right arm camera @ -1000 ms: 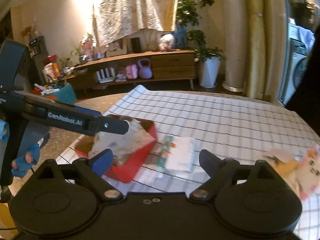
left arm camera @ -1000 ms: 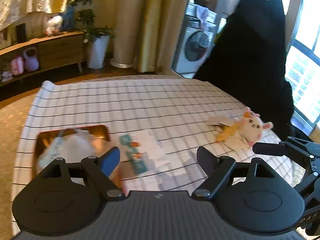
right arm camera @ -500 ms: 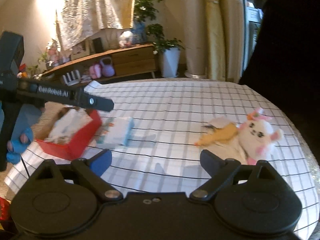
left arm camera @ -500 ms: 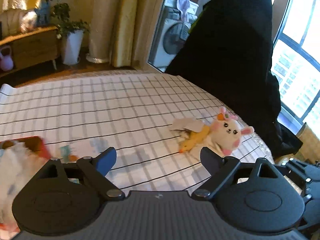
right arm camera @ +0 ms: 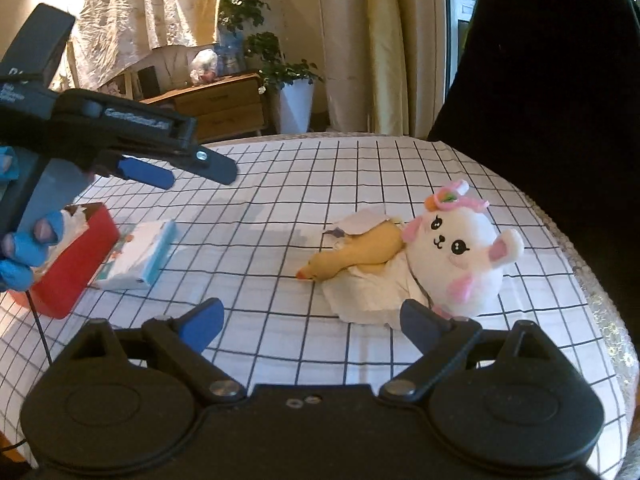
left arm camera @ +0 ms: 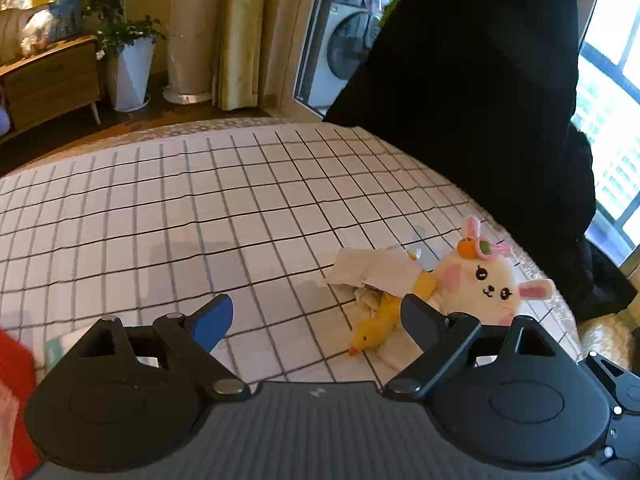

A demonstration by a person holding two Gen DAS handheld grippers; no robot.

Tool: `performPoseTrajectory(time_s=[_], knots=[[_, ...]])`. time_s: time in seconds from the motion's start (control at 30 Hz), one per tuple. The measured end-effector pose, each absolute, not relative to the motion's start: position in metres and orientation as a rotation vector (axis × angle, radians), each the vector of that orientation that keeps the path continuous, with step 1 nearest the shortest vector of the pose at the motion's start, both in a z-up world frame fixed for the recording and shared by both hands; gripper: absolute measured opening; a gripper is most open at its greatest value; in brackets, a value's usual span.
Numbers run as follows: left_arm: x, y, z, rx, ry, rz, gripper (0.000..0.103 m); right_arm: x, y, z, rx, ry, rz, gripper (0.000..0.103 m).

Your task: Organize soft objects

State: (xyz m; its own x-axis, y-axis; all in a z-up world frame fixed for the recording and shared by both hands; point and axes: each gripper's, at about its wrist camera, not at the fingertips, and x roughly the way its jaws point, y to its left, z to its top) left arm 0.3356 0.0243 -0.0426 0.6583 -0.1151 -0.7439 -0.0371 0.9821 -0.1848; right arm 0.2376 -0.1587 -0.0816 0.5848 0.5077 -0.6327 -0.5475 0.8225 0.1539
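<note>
Two grippers hang over the checked cloth [right arm camera: 280, 184], the left gripper [left arm camera: 316, 316] and right gripper [right arm camera: 310, 320] both spread wide with nothing inside. Just ahead, the white bunny toy [right arm camera: 460, 252] lies touching the yellow duck [right arm camera: 352, 258] on crumpled tissue [right arm camera: 368, 296]

White plush bunny [right arm camera: 460, 256] with pink ears, lying on its side on crumpled white tissue [right arm camera: 372, 292]. Yellow rubber duck toy [right arm camera: 352, 256] touching it, beak leftward. Red box [right arm camera: 68, 268] holding white soft items, tissue pack [right arm camera: 138, 254] just beside.
</note>
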Motion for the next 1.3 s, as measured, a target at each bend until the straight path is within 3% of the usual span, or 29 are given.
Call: performPoseTrajectory(time_s=[0.57, 0.97, 1.03, 1.1, 1.3], knots=[[0.439, -0.002, -0.084, -0.234, 1.026, -0.148, 0.091, 0.308, -0.118, -0.113, -0.011, 0.768, 0.575, 0.085], [0.465, -0.002, -0.111, -0.270, 1.151, -0.209, 0.091, 0.326, -0.107, -0.126, -0.022, 0.773, 0.537, 0.076], [0.469, -0.002, -0.115, -0.290, 1.152, -0.214, 0.083, 0.324, -0.106, -0.127, -0.038, 0.762, 0.530, 0.074], [0.468, 0.001, -0.117, -0.317, 1.157, -0.227, 0.068, 0.321, -0.105, -0.127, -0.051, 0.753, 0.527, 0.072], [0.465, 0.010, -0.115, -0.391, 1.135, -0.261, 0.048, 0.309, -0.100, -0.124, -0.127, 0.725, 0.505, 0.062]])
